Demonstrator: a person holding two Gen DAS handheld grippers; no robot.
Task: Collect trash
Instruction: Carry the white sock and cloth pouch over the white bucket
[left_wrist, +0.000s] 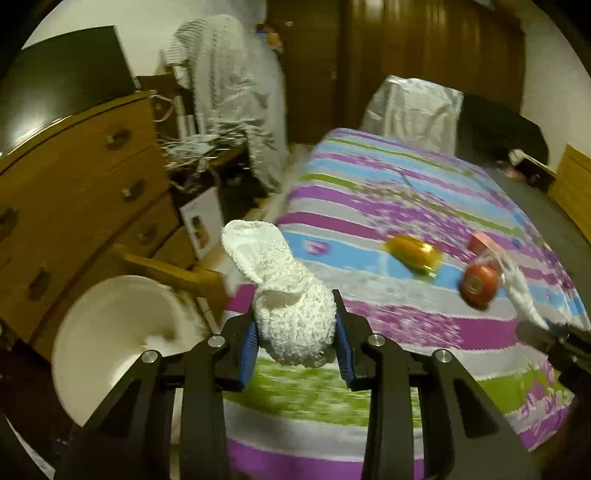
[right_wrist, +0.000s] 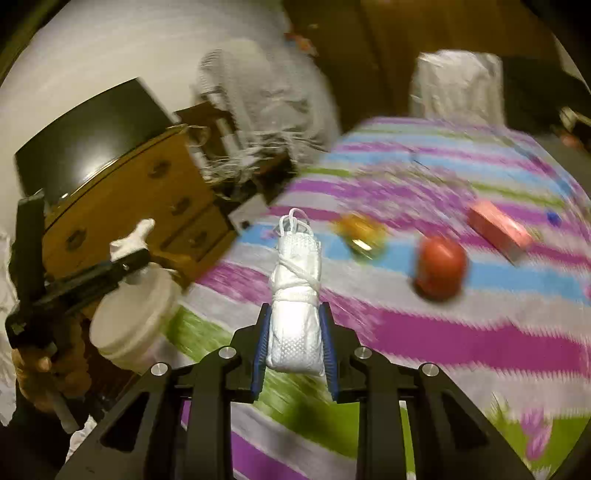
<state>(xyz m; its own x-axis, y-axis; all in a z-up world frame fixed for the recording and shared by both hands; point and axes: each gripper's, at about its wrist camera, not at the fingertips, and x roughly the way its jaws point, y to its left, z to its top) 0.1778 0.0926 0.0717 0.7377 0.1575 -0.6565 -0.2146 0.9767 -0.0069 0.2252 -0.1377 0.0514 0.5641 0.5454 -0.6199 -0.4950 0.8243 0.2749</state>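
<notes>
My left gripper (left_wrist: 295, 325) is shut on a fluffy white sock (left_wrist: 284, 291), held above the bed's near edge, just right of the white bin (left_wrist: 110, 343). My right gripper (right_wrist: 295, 325) is shut on a folded white cloth bundle (right_wrist: 295, 314) tied with cord, held over the striped bedspread (right_wrist: 461, 332). On the bed lie a crumpled yellow wrapper (left_wrist: 413, 254), a red round container (left_wrist: 478, 286) and a pink box (right_wrist: 498, 229). In the right wrist view the left gripper (right_wrist: 129, 254) with its sock hangs over the white bin (right_wrist: 133, 325).
A wooden chest of drawers (left_wrist: 85, 206) stands left, with a dark screen (left_wrist: 62, 85) on top. A chair draped in grey cloth (left_wrist: 229, 92) stands behind. A silver bag (left_wrist: 413, 110) sits at the bed's far end.
</notes>
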